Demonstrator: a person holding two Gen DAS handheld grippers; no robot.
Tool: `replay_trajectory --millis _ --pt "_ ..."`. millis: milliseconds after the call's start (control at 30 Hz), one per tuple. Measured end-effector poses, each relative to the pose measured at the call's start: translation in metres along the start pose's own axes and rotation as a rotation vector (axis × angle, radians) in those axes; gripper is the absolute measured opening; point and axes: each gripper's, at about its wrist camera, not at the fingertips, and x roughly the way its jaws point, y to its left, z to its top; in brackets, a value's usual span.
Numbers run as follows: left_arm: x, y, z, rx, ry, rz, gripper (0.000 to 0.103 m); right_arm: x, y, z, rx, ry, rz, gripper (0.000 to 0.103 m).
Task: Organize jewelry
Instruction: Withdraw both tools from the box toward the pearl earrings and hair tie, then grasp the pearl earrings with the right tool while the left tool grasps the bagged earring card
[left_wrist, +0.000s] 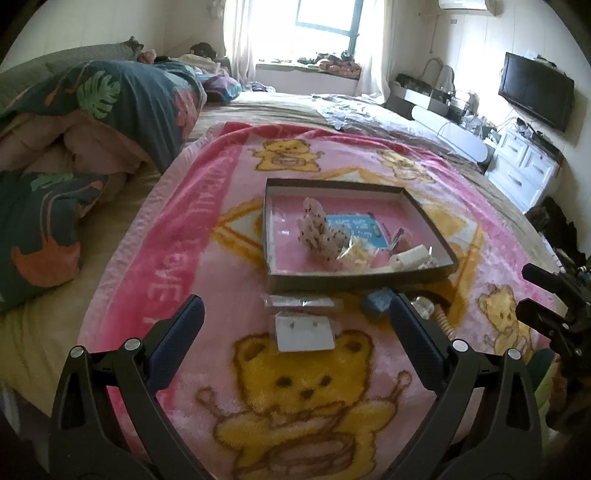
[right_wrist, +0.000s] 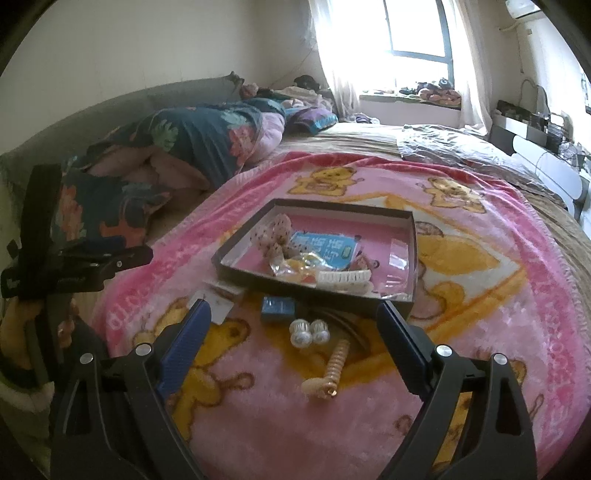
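A shallow dark box (left_wrist: 428, 221) (right_wrist: 413, 236) with a pink inside lies on the pink bear blanket and holds a spotted hair clip (left_wrist: 317, 229), a blue card (right_wrist: 325, 249), a white comb clip (right_wrist: 343, 277) and small packets. In front of it lie a white earring card (left_wrist: 303, 330), a clear packet (left_wrist: 301, 301), a small blue box (right_wrist: 277, 309), two clear round pieces (right_wrist: 309, 331) and a beige spiral hair tie (right_wrist: 332, 367). My left gripper (left_wrist: 295, 321) is open above the earring card. My right gripper (right_wrist: 293, 325) is open above the round pieces.
The pink blanket (left_wrist: 184, 258) covers a bed with a rumpled floral duvet (left_wrist: 110, 107) at the left. A window (left_wrist: 325, 22) is at the back, and a TV (left_wrist: 535, 92) and white drawers (left_wrist: 524, 166) at the right.
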Motion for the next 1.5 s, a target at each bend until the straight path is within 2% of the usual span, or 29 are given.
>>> replay_trajectory --millis 400,1100,1333,1500 --pt "0.014 -0.002 -0.02 0.018 0.069 0.011 0.094 0.012 0.004 -0.022 -0.041 0.06 -0.005 0.09" --pt "0.08 -0.013 -0.049 0.081 0.225 0.025 0.094 0.054 -0.005 -0.037 -0.017 0.16 0.033 0.09" --pt "0.093 -0.011 -0.05 0.082 0.233 0.021 0.094 0.075 -0.01 -0.033 -0.018 0.192 0.053 0.083" --pt "0.097 -0.008 -0.046 0.064 0.221 0.01 0.094 0.096 -0.01 -0.026 -0.032 0.233 0.066 0.072"
